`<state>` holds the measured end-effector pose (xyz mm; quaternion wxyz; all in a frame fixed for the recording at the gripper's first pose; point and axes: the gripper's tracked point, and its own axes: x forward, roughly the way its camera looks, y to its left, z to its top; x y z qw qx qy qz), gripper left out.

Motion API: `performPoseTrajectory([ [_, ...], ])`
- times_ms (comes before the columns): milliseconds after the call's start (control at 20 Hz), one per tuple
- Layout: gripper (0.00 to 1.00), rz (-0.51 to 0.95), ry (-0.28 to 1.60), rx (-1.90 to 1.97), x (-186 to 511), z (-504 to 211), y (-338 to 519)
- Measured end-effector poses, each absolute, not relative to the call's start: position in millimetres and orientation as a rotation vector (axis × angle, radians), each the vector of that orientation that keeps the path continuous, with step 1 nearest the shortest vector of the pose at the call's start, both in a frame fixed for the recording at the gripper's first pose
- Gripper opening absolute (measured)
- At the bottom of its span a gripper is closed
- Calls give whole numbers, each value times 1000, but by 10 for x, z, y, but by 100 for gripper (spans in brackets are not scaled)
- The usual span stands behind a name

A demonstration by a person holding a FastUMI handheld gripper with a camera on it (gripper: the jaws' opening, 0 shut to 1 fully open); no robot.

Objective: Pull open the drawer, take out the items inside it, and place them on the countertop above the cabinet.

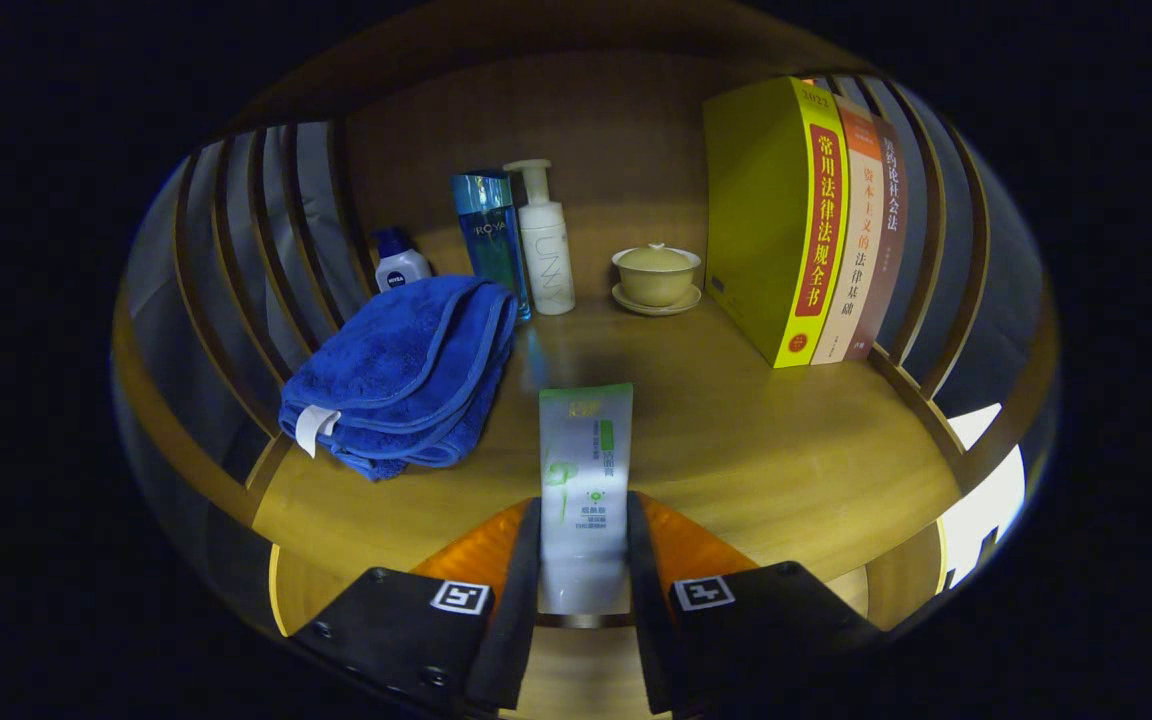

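A white tube with green print (584,470) is clamped between both fingers of my gripper (584,540), which is shut on it. The tube points forward, its crimped end over the wooden countertop (736,430). I cannot tell whether the tube rests on the wood or hangs just above it. A folded blue towel (401,375) lies on the countertop just left of the tube.
At the back stand a small blue-capped bottle (398,262), a tall blue bottle (489,240), a white pump bottle (544,245) and a lidded cup on a saucer (656,275). Three upright books (811,215) stand at the right. Slatted wooden rails (266,240) enclose both sides.
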<state>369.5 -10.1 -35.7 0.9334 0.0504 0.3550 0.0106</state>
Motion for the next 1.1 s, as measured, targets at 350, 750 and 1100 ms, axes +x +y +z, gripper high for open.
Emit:
performPoseTrajectory([
  [350, 58, 14, 718, 100, 3694, -366, -103],
  [750, 100, 26, 697, 170, 3601, -294, -116],
  [1100, 99, 60, 621, 153, 3385, -14, -96],
])
